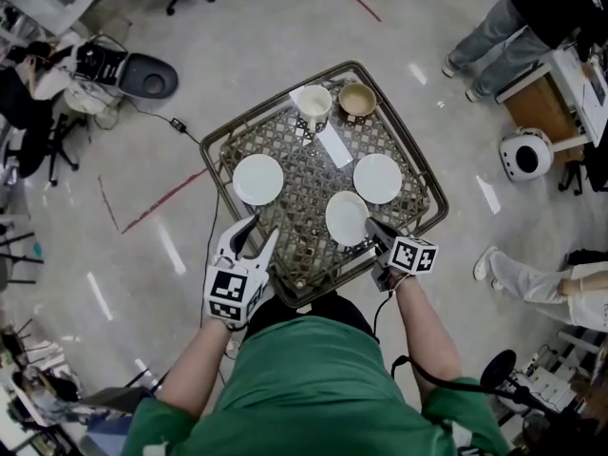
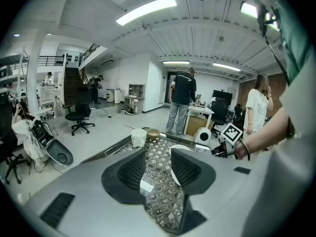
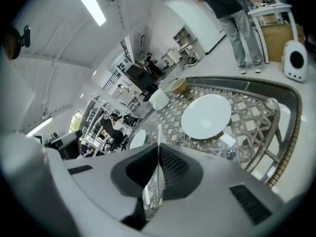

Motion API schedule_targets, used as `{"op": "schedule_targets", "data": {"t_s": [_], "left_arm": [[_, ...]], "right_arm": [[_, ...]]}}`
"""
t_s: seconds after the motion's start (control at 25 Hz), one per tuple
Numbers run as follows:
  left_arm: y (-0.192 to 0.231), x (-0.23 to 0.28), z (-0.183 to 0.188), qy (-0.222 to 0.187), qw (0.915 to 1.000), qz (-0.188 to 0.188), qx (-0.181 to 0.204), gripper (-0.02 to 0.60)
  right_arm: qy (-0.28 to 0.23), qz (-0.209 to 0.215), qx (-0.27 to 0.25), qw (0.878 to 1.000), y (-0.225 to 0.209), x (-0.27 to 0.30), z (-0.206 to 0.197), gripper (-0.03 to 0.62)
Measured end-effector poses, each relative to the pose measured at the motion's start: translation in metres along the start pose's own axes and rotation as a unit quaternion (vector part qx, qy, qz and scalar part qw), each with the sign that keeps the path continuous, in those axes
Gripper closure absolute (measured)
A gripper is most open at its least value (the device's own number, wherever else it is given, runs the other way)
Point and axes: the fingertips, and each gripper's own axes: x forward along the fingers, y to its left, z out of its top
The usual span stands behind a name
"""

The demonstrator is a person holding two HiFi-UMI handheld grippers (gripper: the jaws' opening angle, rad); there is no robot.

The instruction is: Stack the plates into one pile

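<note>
Three white plates lie on a lattice-topped table [image 1: 220, 150]. The left plate [image 1: 258, 179] [image 3: 138, 138] and the right plate [image 1: 377, 178] [image 3: 206, 116] rest flat. My right gripper [image 1: 376, 232] [image 3: 158, 169] is shut on the near plate [image 1: 347, 218] at its front edge. In the right gripper view that plate [image 3: 159, 144] shows edge-on as a thin white line between the pads, tilted up off the lattice. My left gripper [image 1: 263, 228] [image 2: 158, 169] hangs open over the table's near left edge, holding nothing.
A white mug [image 1: 314, 104] [image 2: 138, 137], a tan bowl [image 1: 357, 100] [image 2: 153, 134] and a white card [image 1: 332, 145] sit at the table's far end. The raised rim [image 3: 291, 132] rings the top. People stand at the right [image 1: 499, 31]; a white round device [image 1: 525, 155] is on the floor.
</note>
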Motion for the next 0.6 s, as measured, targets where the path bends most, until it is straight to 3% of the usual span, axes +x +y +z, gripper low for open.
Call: {"op": "schedule_targets", "data": {"t_s": [0.6], "left_arm": [[0.000,0.016,-0.001,0.022,0.9997,0.000,0.004,0.408]], "right_arm": [[-0.122,-0.012,0.078,0.989,-0.058,-0.012,0.099,0.563]]}}
